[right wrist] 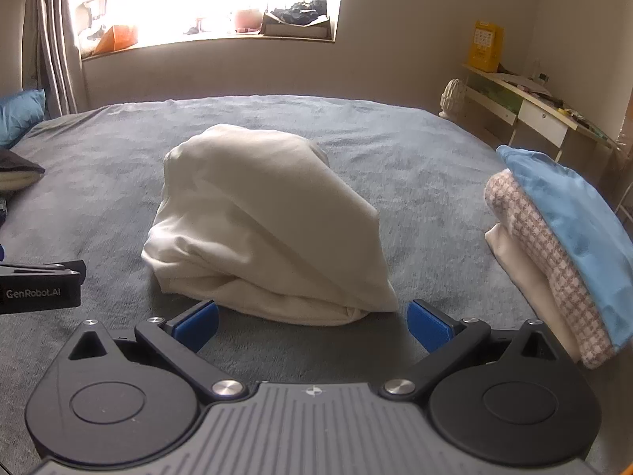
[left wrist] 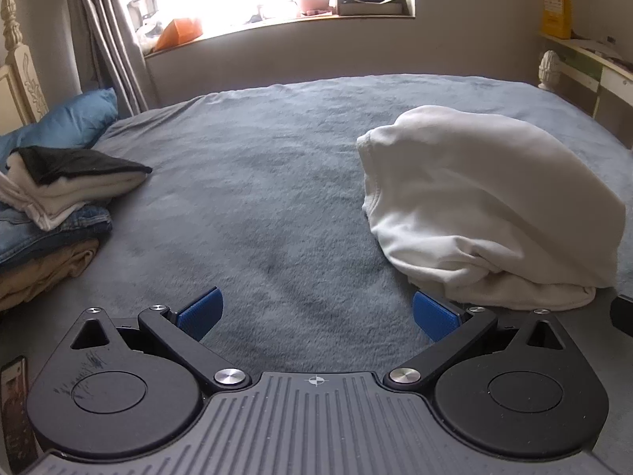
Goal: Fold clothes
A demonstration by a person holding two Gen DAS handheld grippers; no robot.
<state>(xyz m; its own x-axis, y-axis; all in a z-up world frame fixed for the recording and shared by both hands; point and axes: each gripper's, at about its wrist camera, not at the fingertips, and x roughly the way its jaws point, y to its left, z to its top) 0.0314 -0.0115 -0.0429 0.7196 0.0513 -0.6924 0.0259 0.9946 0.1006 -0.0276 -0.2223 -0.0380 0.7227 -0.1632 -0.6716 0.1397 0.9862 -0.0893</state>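
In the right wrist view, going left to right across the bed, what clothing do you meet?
Folded black-and-cream garment at the left edge → bundled white cloth garment in the middle → stack on the right: cream fabric, pink checked fabric, light blue fabric on top.

Only one text can be read with certainty: "GenRobot.AI", in pale letters on the black side of the left gripper [right wrist: 39, 281], which shows at the left edge of the right wrist view. A yellow box [right wrist: 486, 45] stands on the desk [right wrist: 526, 99] by the far wall; it carries some printed marks and a small grid of pictures, but they are too small to read. In the left wrist view this same yellow box [left wrist: 556, 12] bears a pale label, also not legible.
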